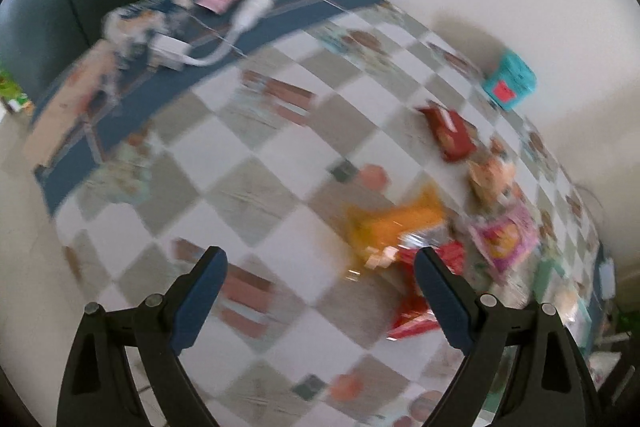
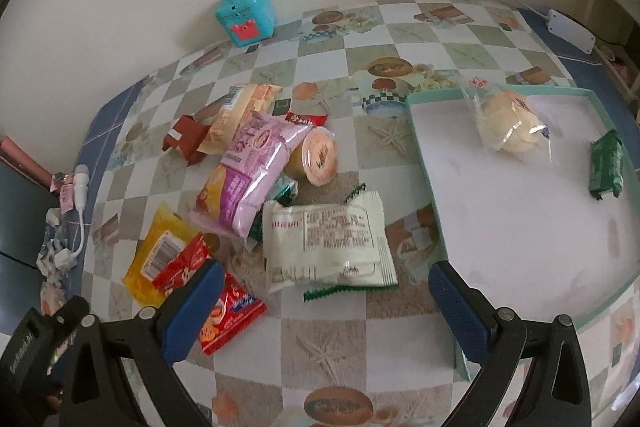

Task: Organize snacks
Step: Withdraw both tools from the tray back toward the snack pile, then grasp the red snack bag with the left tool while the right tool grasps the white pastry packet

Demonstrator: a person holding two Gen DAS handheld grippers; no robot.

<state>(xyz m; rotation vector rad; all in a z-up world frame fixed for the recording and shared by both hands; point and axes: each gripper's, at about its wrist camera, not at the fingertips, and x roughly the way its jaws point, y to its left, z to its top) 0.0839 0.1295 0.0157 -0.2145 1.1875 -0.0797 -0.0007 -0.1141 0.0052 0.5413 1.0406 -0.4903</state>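
Note:
A pile of snack packets lies on the checkered tablecloth [image 2: 328, 343]: a white packet [image 2: 328, 243], a pink bag [image 2: 248, 171], a yellow packet [image 2: 156, 247], a red packet [image 2: 224, 311], a pudding cup [image 2: 320, 157] and a brown packet [image 2: 186, 139]. A mint-rimmed tray [image 2: 424, 163] on the right holds a clear bag of buns [image 2: 508, 125] and a green packet [image 2: 606, 165]. My right gripper [image 2: 324, 281] is open above the white packet. My left gripper [image 1: 320, 259] is open above the cloth, left of the yellow packet [image 1: 392, 223] and red packet [image 1: 416, 307]; this view is blurred.
A teal box [image 2: 246, 13] stands against the wall at the back. A white cable with a plug [image 2: 78, 203] and crumpled paper [image 2: 52, 255] lie at the table's left end. A white power strip [image 2: 570, 31] sits at the far right corner.

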